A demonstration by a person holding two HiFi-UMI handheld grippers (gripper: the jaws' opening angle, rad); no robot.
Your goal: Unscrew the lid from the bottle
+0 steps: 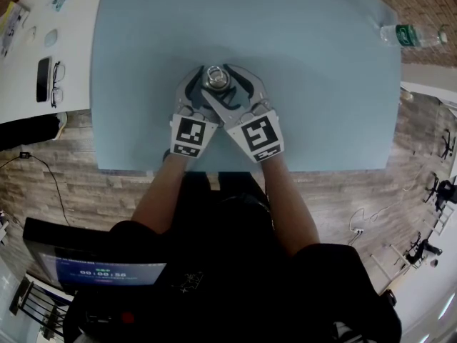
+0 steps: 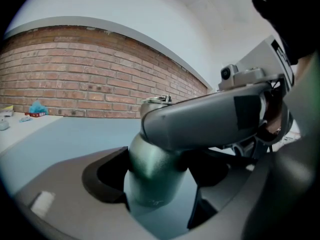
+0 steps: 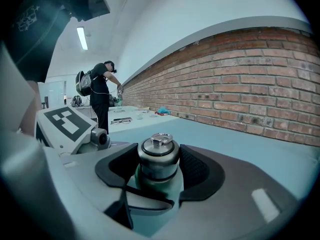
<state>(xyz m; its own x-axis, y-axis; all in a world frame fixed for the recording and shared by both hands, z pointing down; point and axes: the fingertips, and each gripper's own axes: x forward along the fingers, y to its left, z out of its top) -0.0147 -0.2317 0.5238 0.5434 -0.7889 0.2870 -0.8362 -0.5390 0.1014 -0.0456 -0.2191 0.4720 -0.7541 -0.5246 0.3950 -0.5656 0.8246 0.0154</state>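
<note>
1. Gripping at two heights looks to be the reason the claws cross. The left claw (image 2: 157,181) is clenched low on the body of the bottle (image 2: 147,164), with its dark pads (image 2: 102,176) against the sides. I judge this is meant to stop the body from spinning.
2. The right claw (image 3: 159,164) sits higher and is clamped on the lid (image 3: 158,151), with a pad touching each flank. Held this way, it can twist the lid while the other claw braces the body.
3. The bottle stands upright on the blue bench (image 1: 321,84), toward its near edge and straight in front of the person. Both claws reach in from that side, and one jaw of the right lies across above the left.
4. The body is dark green with a soft metallic sheen, and a rounded shoulder narrows it to the neck.
5. The lid is steel-grey and round, with a small raised knob on top and a darker band beneath it.
6. The lid looks fully seated, with no gap showing at the neck, so I judge the unscrewing is only at its start.
</note>
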